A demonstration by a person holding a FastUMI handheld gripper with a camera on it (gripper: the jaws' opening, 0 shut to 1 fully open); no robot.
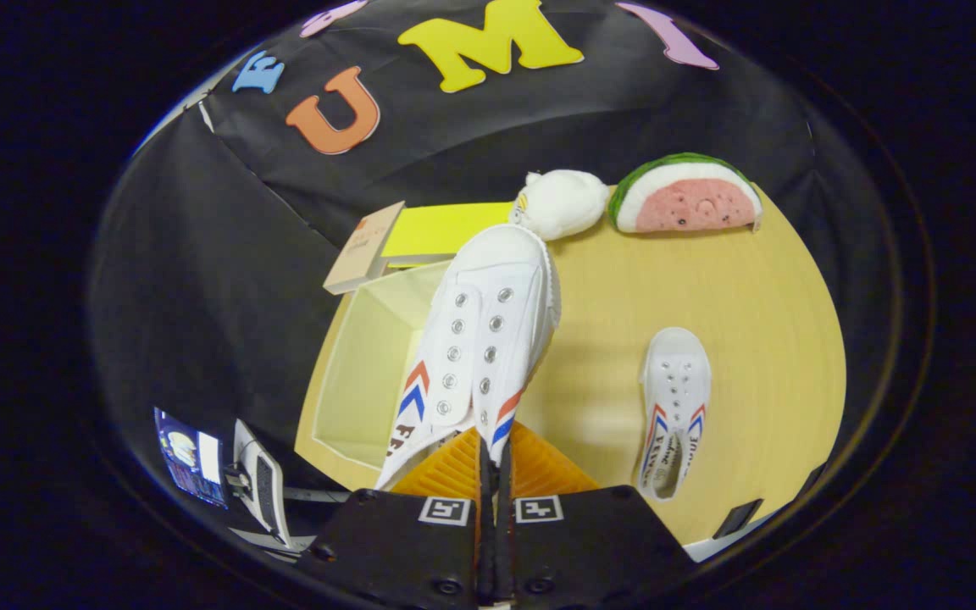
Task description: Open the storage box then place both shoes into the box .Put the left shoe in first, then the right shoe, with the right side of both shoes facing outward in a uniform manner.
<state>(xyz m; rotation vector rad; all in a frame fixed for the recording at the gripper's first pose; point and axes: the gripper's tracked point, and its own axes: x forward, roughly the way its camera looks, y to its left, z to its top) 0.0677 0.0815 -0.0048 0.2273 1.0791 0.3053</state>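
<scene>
Fingers [493,474] grasp a shoe [479,339] above the open box [369,356]; second shoe [674,407] lies on counter [623,288].

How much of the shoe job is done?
The storage box is already open. The gripper is shut on one white shoe, holding it up beside the box. The second shoe lies on the table. Both shoes have yet to go in.

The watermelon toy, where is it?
The watermelon toy sits at the table's far edge, beyond the fingers, beside a white plush.
</scene>
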